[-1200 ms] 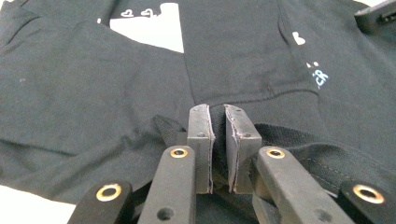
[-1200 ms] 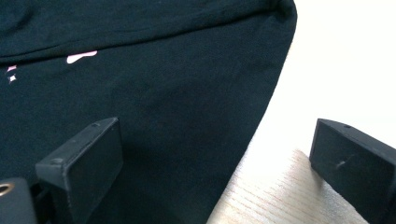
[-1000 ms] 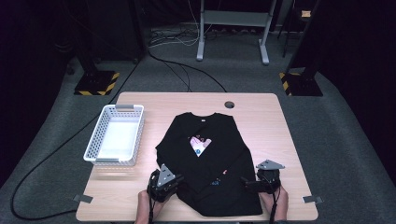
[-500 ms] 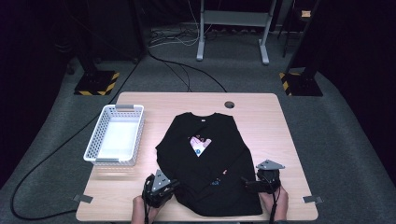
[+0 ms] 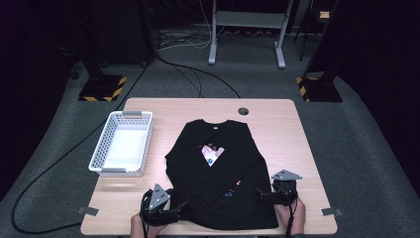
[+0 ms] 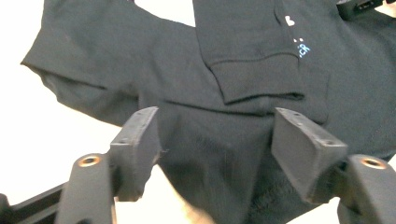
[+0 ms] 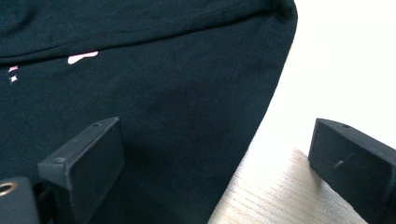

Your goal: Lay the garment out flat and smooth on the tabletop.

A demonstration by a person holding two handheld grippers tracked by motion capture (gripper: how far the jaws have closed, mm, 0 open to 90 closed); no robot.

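A black long-sleeved shirt (image 5: 218, 173) lies flat on the wooden table (image 5: 277, 129), sleeves folded across its front and a small print on the chest. My left gripper (image 5: 181, 207) is at the shirt's near left corner. Its jaws have just been opening and now stand apart, with the loose hem (image 6: 210, 154) between them but not pinched. A folded sleeve cuff (image 6: 254, 79) lies just beyond. My right gripper (image 5: 260, 195) is at the near right side, open, straddling the shirt's edge (image 7: 187, 116) with bare wood under one jaw.
A white mesh basket (image 5: 101, 148) stands empty on the table's left. A round cable hole (image 5: 242, 111) sits at the far edge. Tape marks (image 5: 85, 210) flag the near corners. Beyond the table are cables and stand legs on the dark floor.
My left gripper has drawn back toward the near edge and to the left, and its jaws have opened, letting go of the shirt's hem. The right gripper has stayed put.
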